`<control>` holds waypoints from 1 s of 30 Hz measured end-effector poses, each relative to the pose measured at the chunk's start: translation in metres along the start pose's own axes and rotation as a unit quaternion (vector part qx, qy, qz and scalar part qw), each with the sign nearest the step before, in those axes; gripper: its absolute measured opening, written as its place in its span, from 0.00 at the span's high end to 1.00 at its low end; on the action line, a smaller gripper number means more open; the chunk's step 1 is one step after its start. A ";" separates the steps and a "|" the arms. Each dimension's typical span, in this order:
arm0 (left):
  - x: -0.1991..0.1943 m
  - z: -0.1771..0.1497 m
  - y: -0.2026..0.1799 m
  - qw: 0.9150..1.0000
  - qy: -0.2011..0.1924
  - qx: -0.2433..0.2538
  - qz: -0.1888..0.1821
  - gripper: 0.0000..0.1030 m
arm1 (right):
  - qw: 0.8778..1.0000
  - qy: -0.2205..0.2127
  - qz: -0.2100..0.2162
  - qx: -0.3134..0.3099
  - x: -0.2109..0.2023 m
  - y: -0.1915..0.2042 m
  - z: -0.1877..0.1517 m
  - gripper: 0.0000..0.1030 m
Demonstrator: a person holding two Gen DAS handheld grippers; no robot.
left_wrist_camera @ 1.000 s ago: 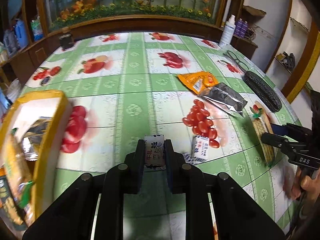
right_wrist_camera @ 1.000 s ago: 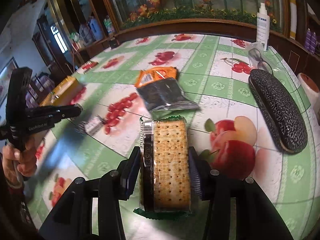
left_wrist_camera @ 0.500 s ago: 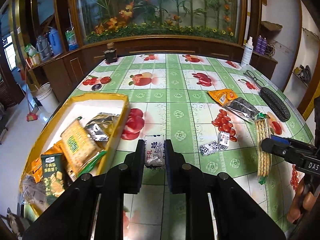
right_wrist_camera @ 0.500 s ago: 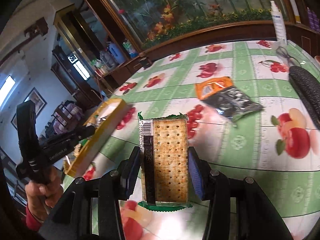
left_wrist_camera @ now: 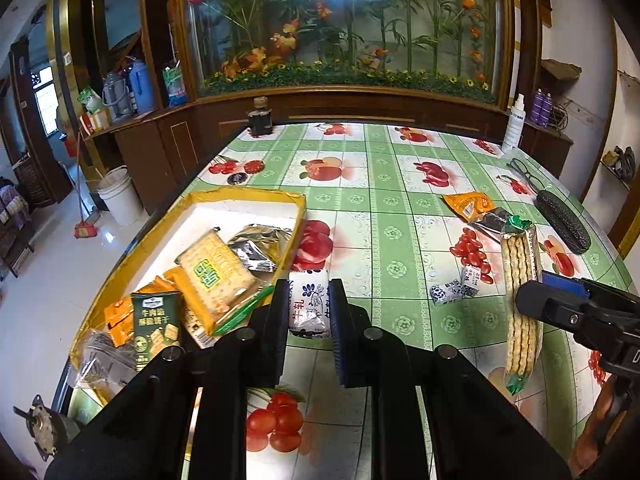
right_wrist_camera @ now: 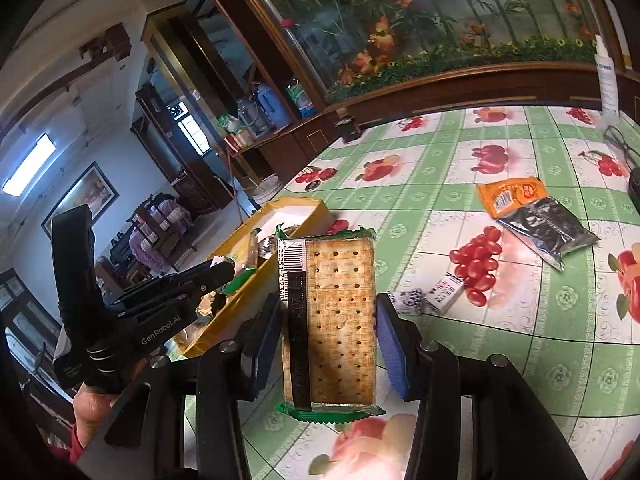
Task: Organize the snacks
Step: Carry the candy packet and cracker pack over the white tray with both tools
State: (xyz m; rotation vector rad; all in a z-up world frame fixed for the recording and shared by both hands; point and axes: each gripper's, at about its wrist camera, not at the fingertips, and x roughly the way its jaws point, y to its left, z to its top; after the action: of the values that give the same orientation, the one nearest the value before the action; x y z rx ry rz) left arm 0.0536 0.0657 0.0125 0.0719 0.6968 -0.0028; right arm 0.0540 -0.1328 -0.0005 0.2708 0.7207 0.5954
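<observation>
My left gripper [left_wrist_camera: 309, 306] is shut on a small white-and-blue candy [left_wrist_camera: 308, 300], held above the table just right of the yellow tray [left_wrist_camera: 244, 196]. The tray holds several snack packs, among them a cracker pack [left_wrist_camera: 216, 272] and a green packet [left_wrist_camera: 154, 326]. My right gripper [right_wrist_camera: 329, 322] is shut on a long cracker pack [right_wrist_camera: 332, 320] with green ends, also seen edge-on as the cracker pack [left_wrist_camera: 520, 300] in the left wrist view. Two small candies [left_wrist_camera: 456, 286] lie on the cloth, and an orange packet [right_wrist_camera: 510, 194] and a dark foil packet [right_wrist_camera: 548, 232] lie farther back.
A green fruit-print tablecloth [left_wrist_camera: 384, 240] covers the table. A black glasses case [left_wrist_camera: 562, 220], glasses [left_wrist_camera: 524, 172] and a white spray bottle [left_wrist_camera: 514, 120] stand at the right, a small dark jar [left_wrist_camera: 260, 118] at the far edge. A person's hand [right_wrist_camera: 94, 402] holds the left gripper.
Both grippers have risen and swung left with their loads. The yellow tray has come fully into the left wrist view, and the orange and foil packets have dropped back to the right.
</observation>
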 end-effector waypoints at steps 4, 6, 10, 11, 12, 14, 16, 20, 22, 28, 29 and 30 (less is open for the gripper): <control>-0.007 -0.001 0.006 1.000 -0.010 -0.005 0.006 0.84 | 1.000 -0.007 -0.003 -0.015 -0.001 0.015 0.002 0.54; -0.010 -0.001 0.010 1.000 -0.014 -0.008 0.009 0.84 | 1.000 -0.010 -0.004 -0.023 -0.002 0.021 0.002 0.54; -0.012 -0.002 0.017 1.000 -0.017 -0.016 0.011 0.84 | 0.999 -0.010 -0.003 -0.031 -0.001 0.030 0.003 0.54; -0.012 -0.002 0.019 1.000 -0.017 -0.017 0.011 0.84 | 0.999 -0.009 -0.002 -0.032 0.000 0.032 0.004 0.54; -0.012 -0.003 0.020 1.000 -0.018 -0.018 0.012 0.84 | 0.999 -0.009 -0.001 -0.033 0.001 0.034 0.004 0.54; -0.013 -0.004 0.023 1.000 -0.019 -0.022 0.011 0.84 | 0.999 -0.007 0.001 -0.037 0.003 0.039 0.004 0.54; -0.014 -0.004 0.027 0.999 -0.019 -0.027 0.011 0.84 | 0.999 -0.006 0.002 -0.041 0.005 0.043 0.004 0.54; -0.014 -0.006 0.036 0.999 -0.019 -0.035 0.013 0.84 | 0.999 -0.002 0.006 -0.050 0.012 0.054 0.005 0.54; -0.013 -0.007 0.042 0.999 -0.019 -0.041 0.014 0.84 | 0.998 0.001 0.007 -0.055 0.017 0.058 0.007 0.54; -0.009 -0.012 0.058 0.998 -0.013 -0.057 0.016 0.84 | 0.997 0.008 0.009 -0.071 0.035 0.072 0.010 0.54; -0.008 -0.013 0.061 0.998 -0.011 -0.060 0.017 0.84 | 0.997 0.007 0.008 -0.076 0.038 0.075 0.011 0.54; -0.008 -0.014 0.064 0.998 -0.009 -0.063 0.017 0.84 | 0.997 0.009 0.007 -0.079 0.042 0.077 0.012 0.54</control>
State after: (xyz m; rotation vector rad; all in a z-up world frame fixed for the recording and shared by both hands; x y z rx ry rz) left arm 0.0401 0.1301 0.0106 -0.0373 0.6754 0.0731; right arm 0.0550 -0.0462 0.0191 0.1242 0.6861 0.6651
